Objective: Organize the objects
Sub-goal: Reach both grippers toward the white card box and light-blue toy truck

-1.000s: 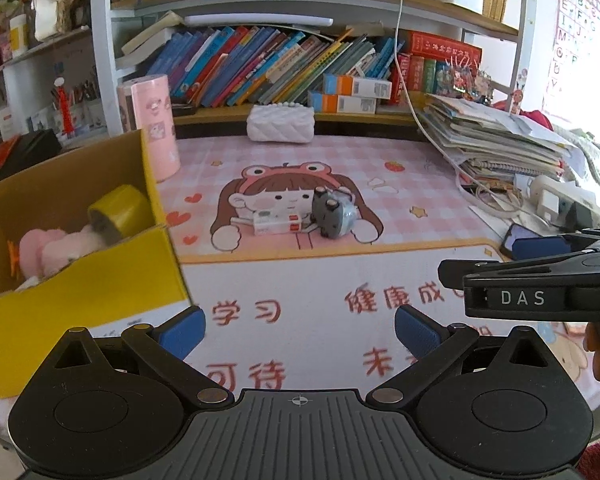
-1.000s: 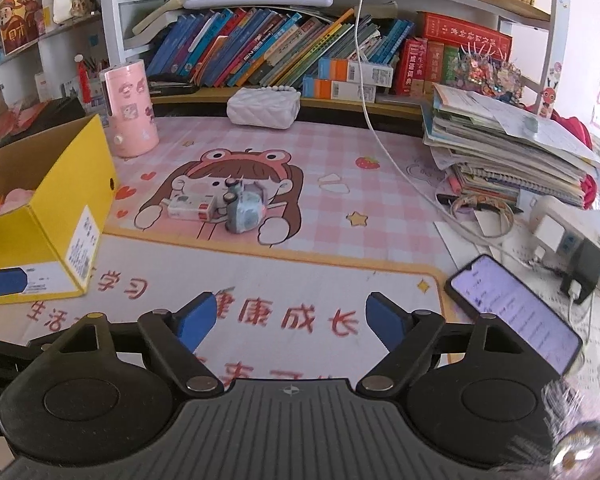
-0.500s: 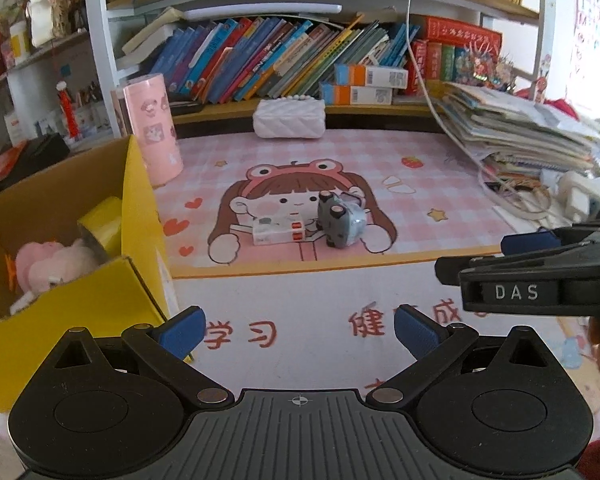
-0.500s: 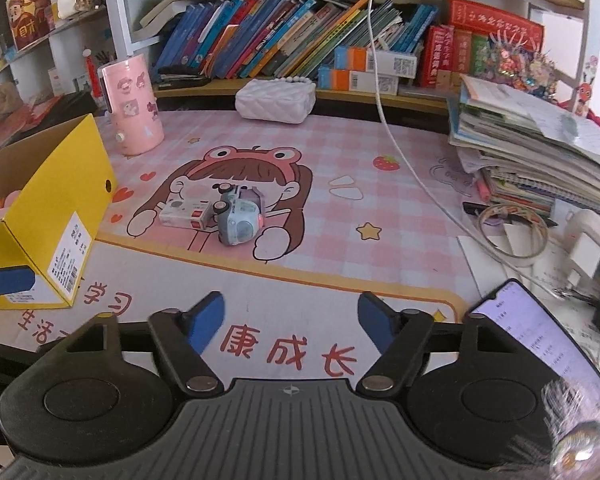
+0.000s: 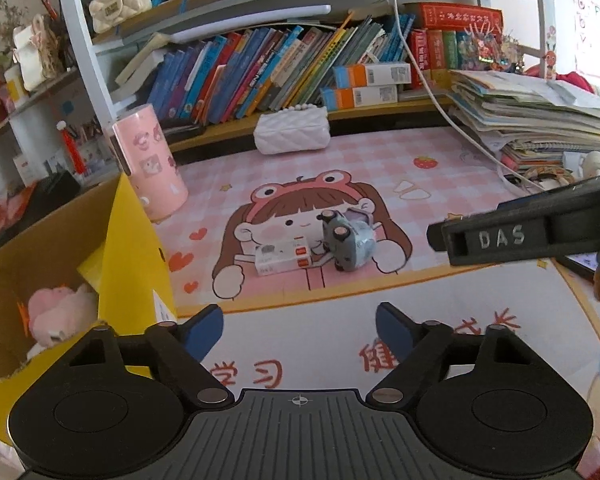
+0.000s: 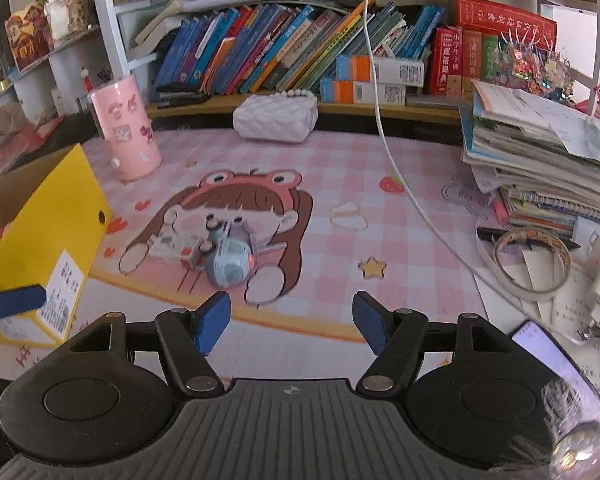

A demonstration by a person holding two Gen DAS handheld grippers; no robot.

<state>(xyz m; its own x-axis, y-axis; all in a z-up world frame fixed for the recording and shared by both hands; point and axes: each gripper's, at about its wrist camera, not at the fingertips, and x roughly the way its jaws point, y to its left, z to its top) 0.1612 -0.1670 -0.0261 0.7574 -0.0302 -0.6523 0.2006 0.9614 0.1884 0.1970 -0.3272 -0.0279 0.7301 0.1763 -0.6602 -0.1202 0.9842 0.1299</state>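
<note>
Both tools hovered over the printed desk mat [image 5: 440,168], short of the targets. Left gripper [image 5: 299,330]: jaws apart and closing, nothing between them. Right gripper [image 6: 291,322]: jaws apart and closing too, likewise empty.

Targets lay touching each other on the cartoon girl's figure: one small white rectangular carton with red label [image 5: 283,259] and one grey-blue plastic toy vehicle [image 5: 350,242], tipped on its side with wheels showing. Open yellow cardboard box [image 5: 134,248] stood at the left mat edge, well apart from them, with one pink plush toy [image 5: 60,312] already inside.

Judged step: approach for pickup. The right gripper pointed nearest the vehicle, and the carton lay nearer the left one. Each would do best to come down with jaws straddling its item's narrow width. The vehicle's rounded shell might slip; gripping across its flat flanks seemed safer. Lifting one could nudge the other.

Count: two loose items, one box, one pink cylindrical canister [image 5: 150,168] standing by.
</note>
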